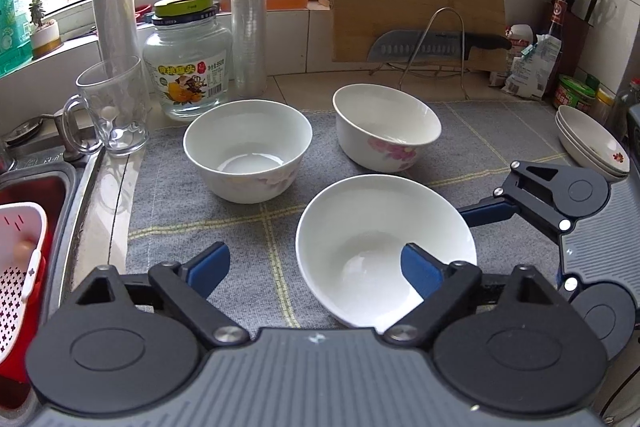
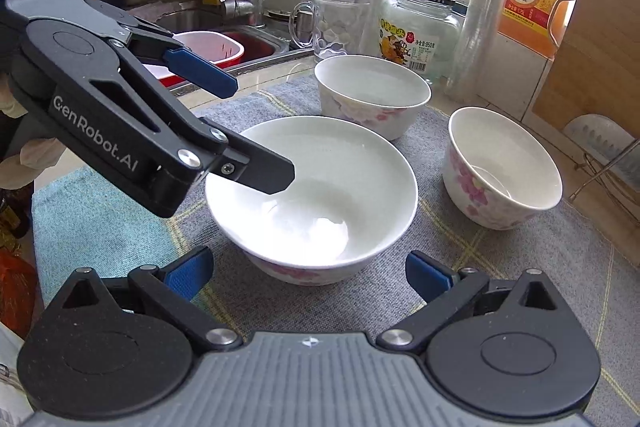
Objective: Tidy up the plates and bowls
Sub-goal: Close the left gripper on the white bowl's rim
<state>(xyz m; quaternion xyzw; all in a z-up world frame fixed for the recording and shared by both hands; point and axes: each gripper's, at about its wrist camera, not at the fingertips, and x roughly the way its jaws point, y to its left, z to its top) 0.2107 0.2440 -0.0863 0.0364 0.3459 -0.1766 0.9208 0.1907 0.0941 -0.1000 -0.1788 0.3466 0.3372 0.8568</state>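
Straddling the nearest bowl's rim, the left claw stands open.

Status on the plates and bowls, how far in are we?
Done: plates already sit stacked at the mat's right edge. In hand: nothing gripped; the left claw is open with one finger inside the wide near bowl, the other outside its rim; the right claw hangs open just short of it. Left: all three bowls stand apart, including the back-left bowl and tilted floral bowl.
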